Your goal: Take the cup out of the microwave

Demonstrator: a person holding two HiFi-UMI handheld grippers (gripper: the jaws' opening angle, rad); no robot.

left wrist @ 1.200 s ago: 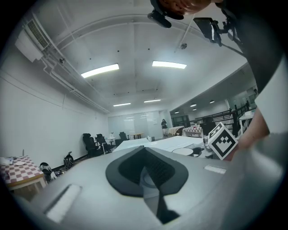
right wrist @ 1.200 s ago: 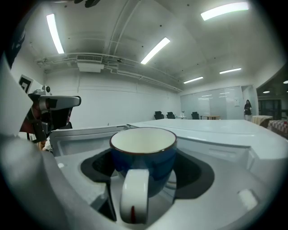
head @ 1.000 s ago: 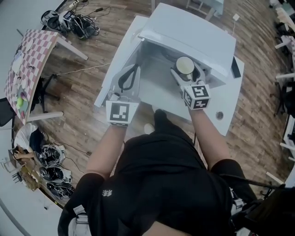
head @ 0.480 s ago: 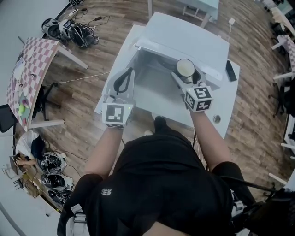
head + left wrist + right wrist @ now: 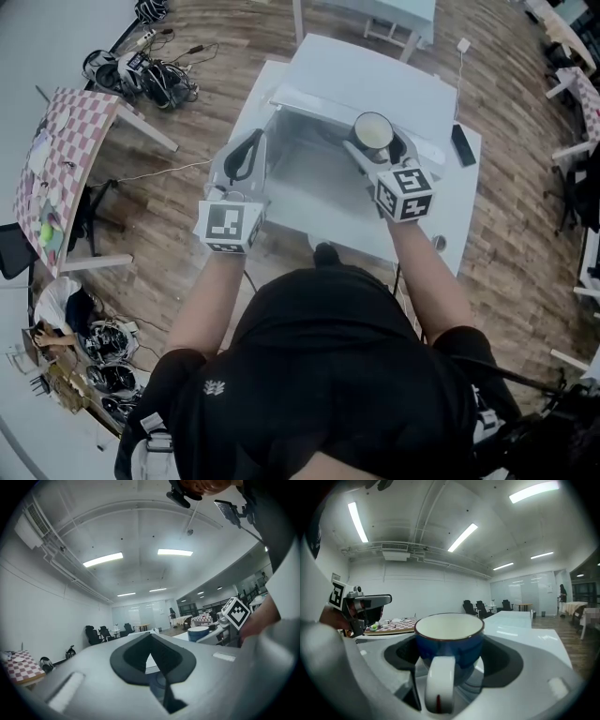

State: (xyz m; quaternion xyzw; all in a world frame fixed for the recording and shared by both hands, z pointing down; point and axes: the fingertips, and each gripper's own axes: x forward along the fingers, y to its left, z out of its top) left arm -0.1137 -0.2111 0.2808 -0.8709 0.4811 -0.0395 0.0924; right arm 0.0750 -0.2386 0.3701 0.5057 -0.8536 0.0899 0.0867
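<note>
A blue cup (image 5: 373, 133) with a white inside and a white handle is held upright in my right gripper (image 5: 375, 141), its jaws closed on the cup's sides. It hangs in front of the white microwave (image 5: 375, 80), near the top edge of the opening. The right gripper view shows the cup (image 5: 449, 641) between the jaws, handle toward the camera. My left gripper (image 5: 246, 155) hovers at the microwave's left side, fingertips together and nothing between them; in its own view the tips (image 5: 150, 634) meet, with the cup (image 5: 199, 633) to the right.
The microwave stands on a white table (image 5: 450, 216) with a black flat device (image 5: 459, 145) at its right edge. A checkered table (image 5: 52, 141) and a heap of cables (image 5: 141, 66) lie to the left on the wooden floor.
Both grippers have drifted slightly up the picture. The right one still holds the cup, and the left one has moved a little to the left.
</note>
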